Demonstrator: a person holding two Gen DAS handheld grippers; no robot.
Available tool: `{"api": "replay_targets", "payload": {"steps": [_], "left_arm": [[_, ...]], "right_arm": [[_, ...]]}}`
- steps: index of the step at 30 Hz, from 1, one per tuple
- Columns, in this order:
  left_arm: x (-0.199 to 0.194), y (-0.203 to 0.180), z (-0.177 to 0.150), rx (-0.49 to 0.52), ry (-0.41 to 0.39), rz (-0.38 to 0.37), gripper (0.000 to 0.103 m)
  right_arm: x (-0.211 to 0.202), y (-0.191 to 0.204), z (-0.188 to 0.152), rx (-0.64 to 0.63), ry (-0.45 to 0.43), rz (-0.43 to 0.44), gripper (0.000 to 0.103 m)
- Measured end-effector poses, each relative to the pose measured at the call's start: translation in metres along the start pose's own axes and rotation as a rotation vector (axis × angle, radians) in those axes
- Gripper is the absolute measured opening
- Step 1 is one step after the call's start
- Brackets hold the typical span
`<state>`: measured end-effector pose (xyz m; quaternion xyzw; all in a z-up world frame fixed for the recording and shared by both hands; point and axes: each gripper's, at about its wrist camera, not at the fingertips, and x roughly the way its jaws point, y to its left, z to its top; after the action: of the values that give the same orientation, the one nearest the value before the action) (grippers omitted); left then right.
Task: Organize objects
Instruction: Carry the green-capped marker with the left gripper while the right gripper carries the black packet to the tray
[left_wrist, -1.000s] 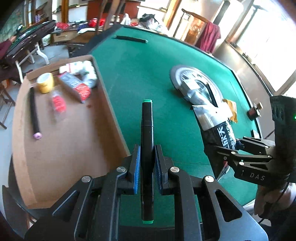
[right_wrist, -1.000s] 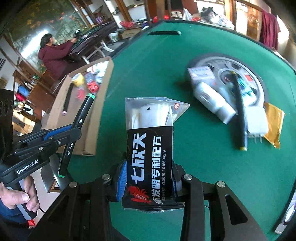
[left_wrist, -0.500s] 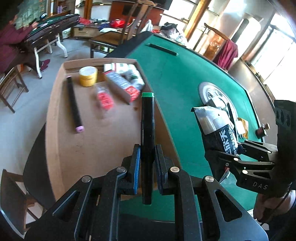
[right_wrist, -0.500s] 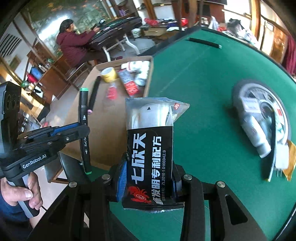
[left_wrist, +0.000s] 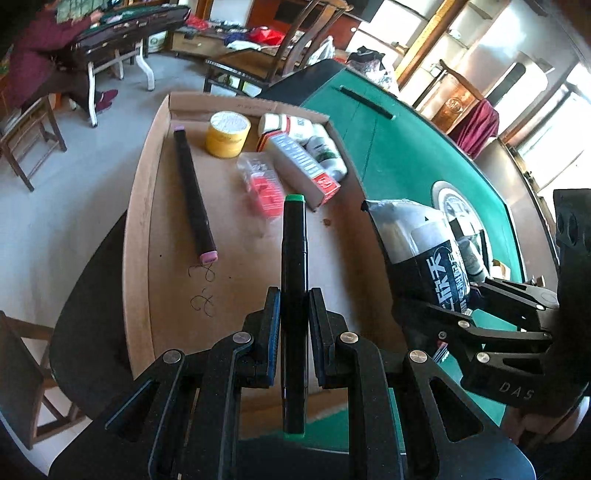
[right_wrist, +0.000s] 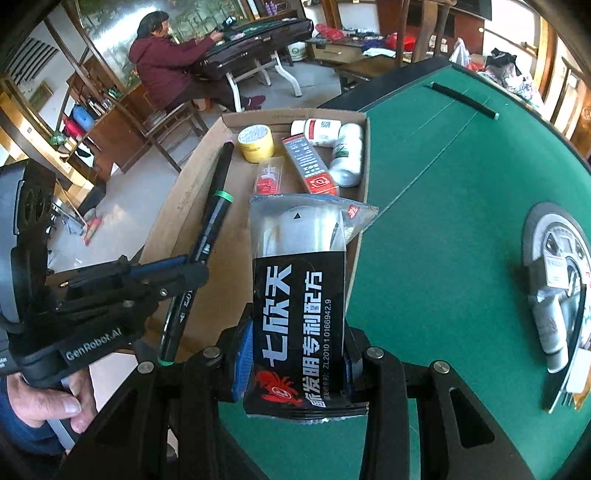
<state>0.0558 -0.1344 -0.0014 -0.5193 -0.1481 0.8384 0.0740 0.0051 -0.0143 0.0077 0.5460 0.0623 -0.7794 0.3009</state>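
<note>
My left gripper (left_wrist: 293, 295) is shut on a black marker with green ends (left_wrist: 293, 258), held above the near part of the cardboard box (left_wrist: 236, 280). The same gripper (right_wrist: 192, 258) and its marker (right_wrist: 210, 229) appear at the left of the right wrist view. My right gripper (right_wrist: 297, 332) is shut on a black and clear packet with white printing (right_wrist: 299, 280), over the box's right wall at the green table's edge. From the left wrist view the packet (left_wrist: 417, 243) hangs at the right, beside the marker.
In the box lie a long black marker with pink ends (left_wrist: 194, 195), a yellow tape roll (left_wrist: 228, 134), a red and white carton (left_wrist: 303, 164), white bottles (left_wrist: 321, 147) and a red sachet (left_wrist: 262, 184). A round tray (right_wrist: 557, 273) with several items sits on the table (right_wrist: 443, 184). A seated person (right_wrist: 162, 70) is behind.
Both grippers have carried their loads leftwards from over the green table to over the cardboard box. Their grips have not changed.
</note>
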Motion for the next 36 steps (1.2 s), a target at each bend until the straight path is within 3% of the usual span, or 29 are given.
{"api": "replay_targets", "payload": {"steps": [18, 36], "left_arm": [[0.033, 0.02, 0.004, -0.057, 0.08, -0.021, 0.014], [0.033, 0.021, 0.002, -0.07, 0.084, -0.027, 0.014]], "right_arm": [[0.051, -0.002, 0.017, 0.093, 0.102, 0.027, 0.038], [0.056, -0.007, 0.018, 0.091, 0.096, 0.016, 0.039]]}}
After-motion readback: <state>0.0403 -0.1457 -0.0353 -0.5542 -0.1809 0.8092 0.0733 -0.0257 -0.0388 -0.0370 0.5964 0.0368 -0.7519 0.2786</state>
